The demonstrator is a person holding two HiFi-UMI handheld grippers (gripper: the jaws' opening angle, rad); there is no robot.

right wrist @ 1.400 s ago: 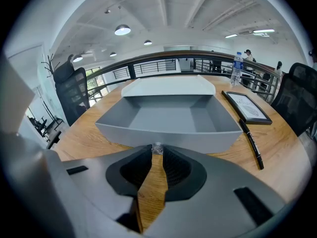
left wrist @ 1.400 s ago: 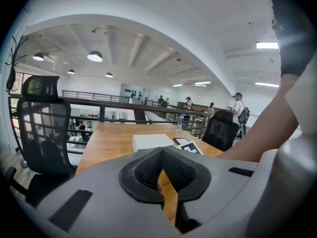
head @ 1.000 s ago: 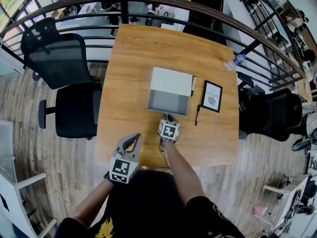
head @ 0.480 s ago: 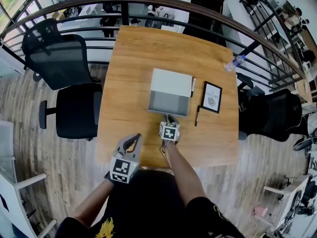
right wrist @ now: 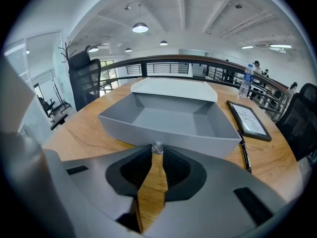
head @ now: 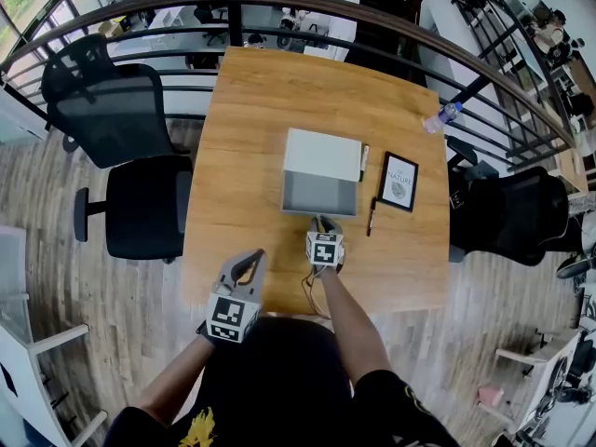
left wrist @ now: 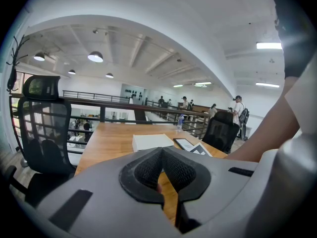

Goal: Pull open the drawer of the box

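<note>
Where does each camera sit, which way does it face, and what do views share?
Head view: on the person's head, facing steeply down at the table; both arms, left gripper and right gripper show.
Left gripper view: on that gripper, facing across the table to the box; shut jaws and an arm show.
Right gripper view: on that gripper, facing the open drawer; jaws pinch its knob.
Shared: all three show the box.

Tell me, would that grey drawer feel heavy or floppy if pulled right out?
Probably light: the grey drawer looks empty and thin-walled. Likely stiff, since its walls stand straight. It may tip once clear of the white box, as the right gripper holds only its small knob.
</note>
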